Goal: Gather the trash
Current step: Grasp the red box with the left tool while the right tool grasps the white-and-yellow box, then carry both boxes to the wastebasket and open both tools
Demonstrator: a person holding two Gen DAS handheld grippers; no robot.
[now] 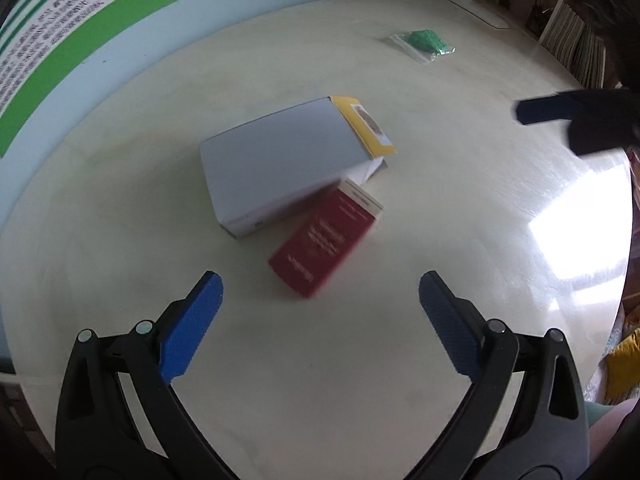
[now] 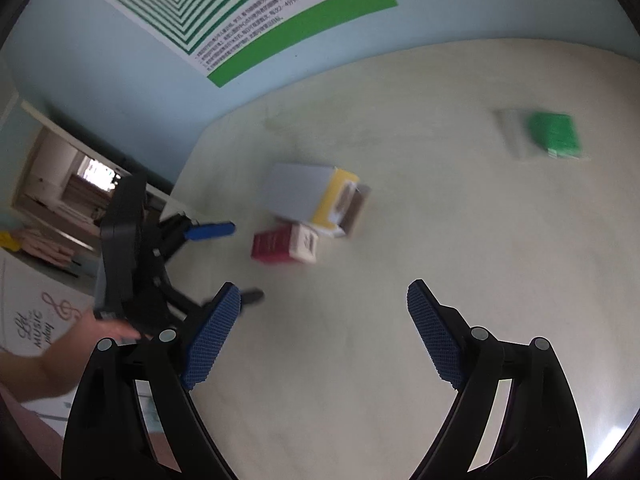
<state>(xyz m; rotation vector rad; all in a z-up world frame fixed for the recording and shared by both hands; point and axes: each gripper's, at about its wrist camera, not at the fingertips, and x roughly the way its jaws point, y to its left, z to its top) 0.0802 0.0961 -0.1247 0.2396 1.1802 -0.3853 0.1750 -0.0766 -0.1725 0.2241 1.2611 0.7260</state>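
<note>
My left hand-held gripper (image 1: 320, 316): jaws spread wide, nothing between them, angled down at the counter (image 1: 460, 208) with the red carton just ahead of the tips.
My right hand-held gripper (image 2: 324, 320): also spread and empty, hovering over bare counter nearer to me than the cartons.
Step in hand: the approach, I judge; no trash is gripped yet.
Red carton (image 1: 324, 240): lying flat, its white end tucked against the low corner of the larger box; touching or just beside it, the blur leaves that unsure.
White and yellow box (image 1: 280, 164): lying on its broad face, yellow end flap open, too wide for an easy pinch across the face.
Green packet in a clear bag (image 1: 426, 42): well apart from the two cartons, toward the far side of the counter.
Next move: bring the left jaws down astride the red carton's narrow sides and close; the right could go for the green packet.
In the way: the box crowds one end of the red carton, so a careless close may nudge both.
Around: a white lamp base (image 1: 480, 8) at the far edge, a bookshelf (image 1: 572, 36) beyond it, a green-striped poster (image 2: 248, 12) on the wall.
</note>
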